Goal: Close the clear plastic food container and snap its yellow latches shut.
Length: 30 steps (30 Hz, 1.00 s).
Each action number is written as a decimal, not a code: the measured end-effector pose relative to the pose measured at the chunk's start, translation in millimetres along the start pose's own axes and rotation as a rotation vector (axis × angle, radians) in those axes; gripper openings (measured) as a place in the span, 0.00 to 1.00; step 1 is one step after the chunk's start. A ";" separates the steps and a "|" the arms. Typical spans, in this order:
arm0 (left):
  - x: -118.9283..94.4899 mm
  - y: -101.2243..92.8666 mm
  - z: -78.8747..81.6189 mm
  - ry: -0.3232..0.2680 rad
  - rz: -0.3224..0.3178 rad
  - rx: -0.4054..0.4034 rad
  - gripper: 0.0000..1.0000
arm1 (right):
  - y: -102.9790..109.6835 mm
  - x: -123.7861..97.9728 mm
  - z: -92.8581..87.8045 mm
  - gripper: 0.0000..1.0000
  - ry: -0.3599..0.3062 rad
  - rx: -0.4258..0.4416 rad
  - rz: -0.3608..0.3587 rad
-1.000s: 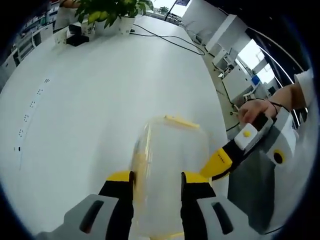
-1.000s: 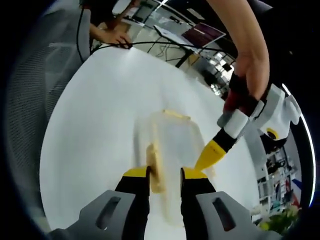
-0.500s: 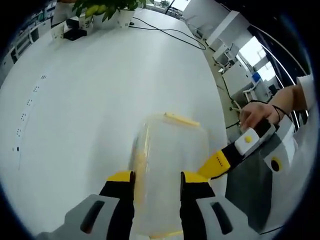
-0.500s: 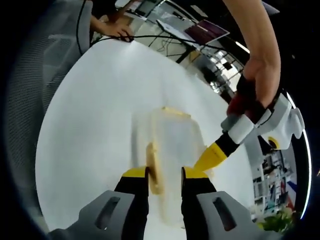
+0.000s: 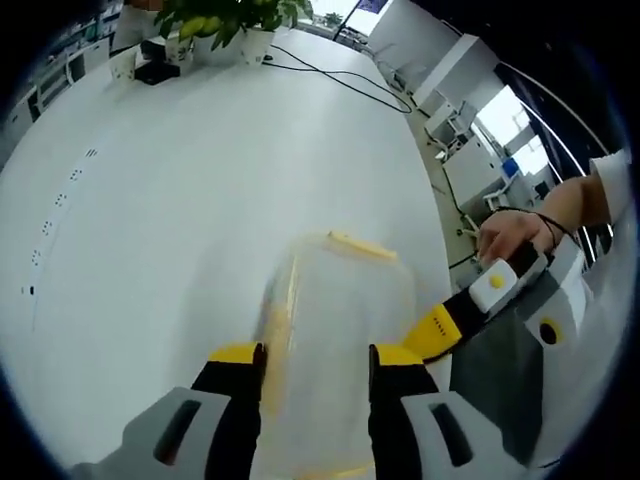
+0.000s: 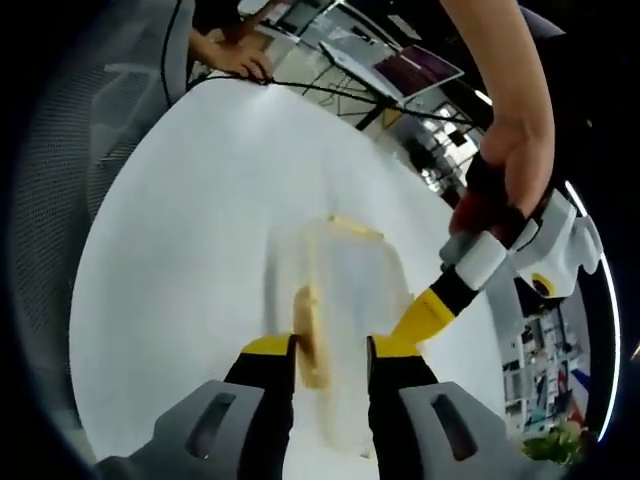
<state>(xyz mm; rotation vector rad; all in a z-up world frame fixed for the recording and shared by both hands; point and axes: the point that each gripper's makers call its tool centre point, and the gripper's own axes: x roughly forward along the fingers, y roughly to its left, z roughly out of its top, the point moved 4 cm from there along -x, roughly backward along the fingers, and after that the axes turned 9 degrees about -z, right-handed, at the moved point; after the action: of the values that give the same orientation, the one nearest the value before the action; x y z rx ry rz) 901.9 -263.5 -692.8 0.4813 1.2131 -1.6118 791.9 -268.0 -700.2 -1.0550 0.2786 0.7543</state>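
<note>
Left claw: the left claw (image 5: 308, 358) is seen low in the left gripper view, with its two yellow tips a little apart. The near end of the clear box is set between them. Whether the tips press on the box cannot be told.

Right claw: the right claw (image 6: 331, 348) is seen low in the right gripper view, its tips a little apart too. One yellow latch (image 6: 307, 338) is seen between the tips, close to the left one. A firm pinch cannot be told from the pictures.

Other claw: in each view the other claw is seen coming in from the right, its yellow tip against the side of the box.

Box: the clear plastic food container (image 5: 345, 305) is set flat on the white counter (image 5: 190, 170), right in front of both claws.

What is done: the lid looks put on top already. A yellow latch at the far end (image 5: 362, 245) looks folded flat, but this is only a guess.

What is left: the side latches may need to be snapped down. It is blurry, so this cannot be told for sure.

Which way it points: the long side of the box is seen running away from each claw, near end to far end.

Far off: a plant (image 5: 225, 18) and black cords (image 5: 340, 75) are seen at the far edge of the counter.
</note>
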 end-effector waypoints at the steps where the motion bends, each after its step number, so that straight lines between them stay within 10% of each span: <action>1: 0.1 -0.3 -0.3 -0.004 0.005 -0.002 0.40 | -0.7 -0.4 -0.2 0.25 0.002 0.004 0.002; 15: -22.0 -2.7 -8.0 -0.171 0.104 -0.062 0.43 | -11.6 -16.3 -6.2 0.26 0.045 0.141 0.007; 30: -48.6 -22.4 -56.5 -0.413 0.276 -0.226 0.43 | -34.6 -25.7 -16.6 0.24 0.049 0.437 -0.036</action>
<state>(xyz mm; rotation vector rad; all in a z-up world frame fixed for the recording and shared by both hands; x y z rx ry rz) 887.8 -191.1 -667.8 0.1500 0.9528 -1.2434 799.2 -302.8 -670.6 -0.6626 0.4429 0.5998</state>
